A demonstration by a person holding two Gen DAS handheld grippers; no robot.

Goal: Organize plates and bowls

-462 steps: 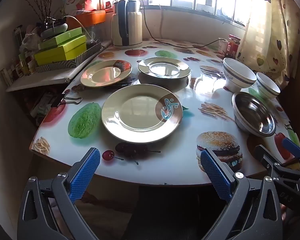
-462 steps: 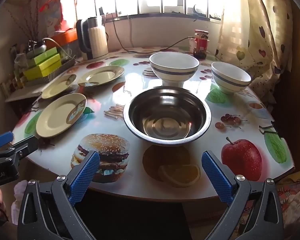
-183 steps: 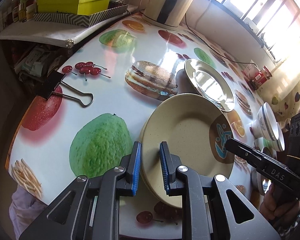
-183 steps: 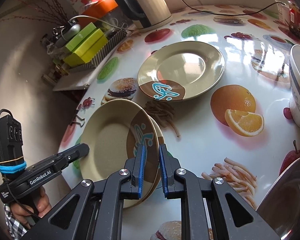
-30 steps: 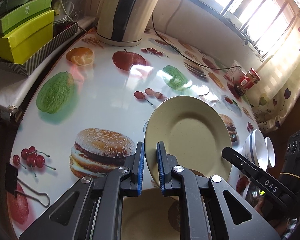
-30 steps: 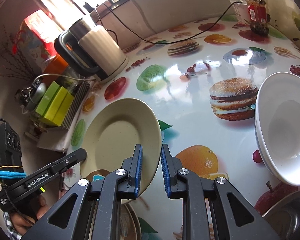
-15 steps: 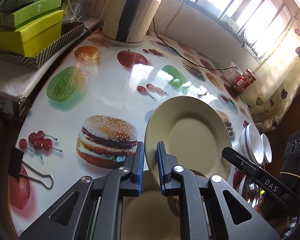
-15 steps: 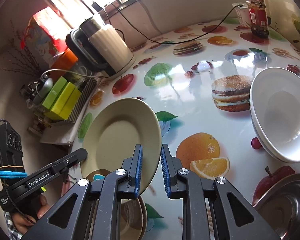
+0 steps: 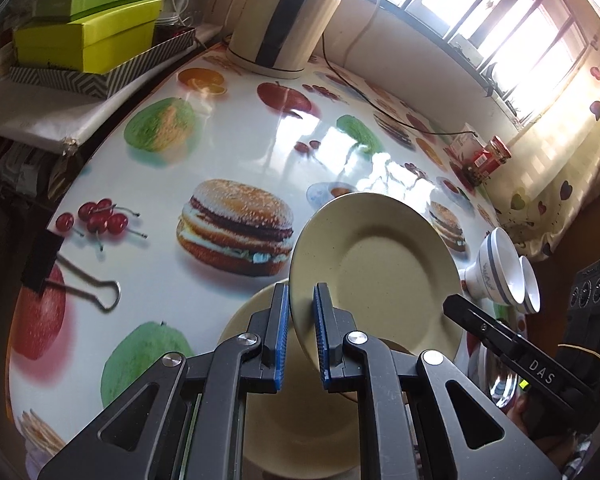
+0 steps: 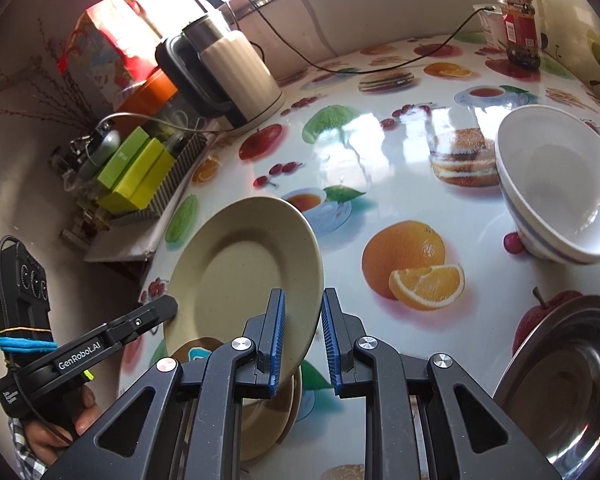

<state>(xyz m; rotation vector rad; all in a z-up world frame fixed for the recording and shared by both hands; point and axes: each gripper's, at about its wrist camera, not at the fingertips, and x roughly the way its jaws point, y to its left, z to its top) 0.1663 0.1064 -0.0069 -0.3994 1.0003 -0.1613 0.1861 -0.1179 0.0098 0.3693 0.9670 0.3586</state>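
My left gripper (image 9: 300, 334) and right gripper (image 10: 302, 344) each pinch an edge of the beige plate (image 9: 380, 280), holding it tilted above the stacked plates (image 9: 296, 420). Beyond them I see a white bowl (image 10: 556, 184) and steel bowl (image 10: 568, 384) on the table (image 9: 180, 200)

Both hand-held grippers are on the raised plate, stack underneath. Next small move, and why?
Probably ease the plate straight down onto the stacked plates. The left hand-held gripper and right hand-held gripper each clamp an edge of its rim, holding it tilted in the air right above the stack, so it mainly needs levelling and lowering before release.
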